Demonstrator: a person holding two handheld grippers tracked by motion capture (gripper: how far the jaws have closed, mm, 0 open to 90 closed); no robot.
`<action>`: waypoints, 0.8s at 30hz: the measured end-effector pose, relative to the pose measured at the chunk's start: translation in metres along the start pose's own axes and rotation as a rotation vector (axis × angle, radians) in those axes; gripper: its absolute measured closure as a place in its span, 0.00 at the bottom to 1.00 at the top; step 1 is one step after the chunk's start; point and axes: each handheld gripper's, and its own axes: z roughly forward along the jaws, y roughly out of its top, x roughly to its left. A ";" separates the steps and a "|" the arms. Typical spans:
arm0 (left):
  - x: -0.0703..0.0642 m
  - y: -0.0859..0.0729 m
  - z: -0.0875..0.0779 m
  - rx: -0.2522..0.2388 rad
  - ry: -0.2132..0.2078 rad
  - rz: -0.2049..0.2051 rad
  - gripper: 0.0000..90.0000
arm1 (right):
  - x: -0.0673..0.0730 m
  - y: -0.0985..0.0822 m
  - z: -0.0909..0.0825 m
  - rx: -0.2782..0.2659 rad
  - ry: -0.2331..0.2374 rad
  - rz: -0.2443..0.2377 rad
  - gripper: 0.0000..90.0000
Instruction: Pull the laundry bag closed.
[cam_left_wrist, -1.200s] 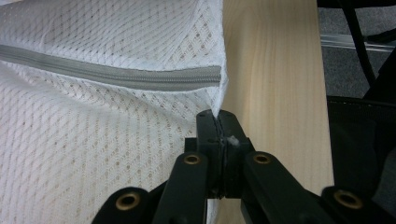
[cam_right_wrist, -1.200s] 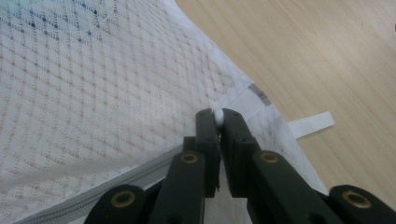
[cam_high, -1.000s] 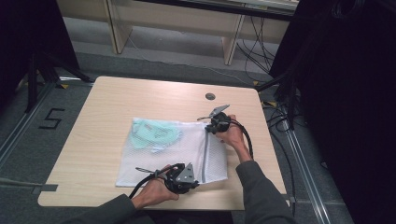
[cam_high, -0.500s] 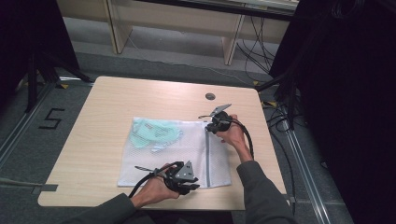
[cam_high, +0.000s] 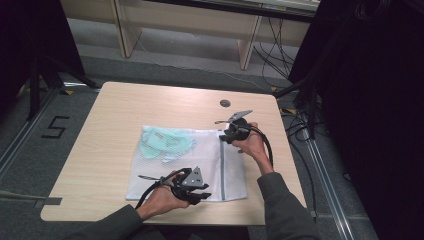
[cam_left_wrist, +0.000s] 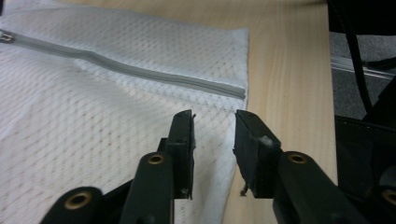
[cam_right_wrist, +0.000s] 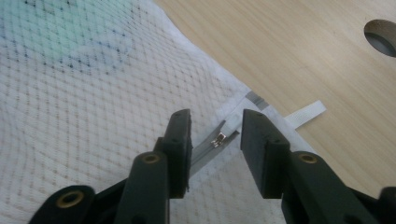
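While both grippers, left (cam_left_wrist: 212, 140) and right (cam_right_wrist: 215, 140), gape empty, the mesh bag (cam_high: 165, 165) lies limp. Soft and light, it should bunch; the zip pull (cam_right_wrist: 218, 138) looks the firmest hold.

A white mesh laundry bag (cam_high: 185, 162) lies flat on the light wooden bench (cam_high: 125, 115), toward its near right part. Pale green fabric (cam_high: 167, 142) shows through the netting in the bag's far left portion. A grey zipper (cam_left_wrist: 140, 70) runs across the bag near its right end, from the far edge to the near edge. Its small metal pull (cam_right_wrist: 218, 138) sits at the far end of the track, close to the bag's far corner, where a short white tape loop (cam_right_wrist: 306, 113) sticks out onto the wood. The mesh is slightly rumpled beside the zipper.
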 end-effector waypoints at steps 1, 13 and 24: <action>0.000 0.000 0.000 0.000 0.000 0.000 0.70 | 0.000 0.000 0.000 0.000 0.000 0.000 0.68; 0.029 -0.012 -0.039 -0.001 0.090 -0.098 0.53 | 0.006 -0.017 -0.029 -0.019 0.022 0.016 0.56; 0.046 -0.029 -0.070 -0.023 0.163 -0.169 0.44 | 0.028 -0.035 -0.058 -0.073 0.072 0.016 0.49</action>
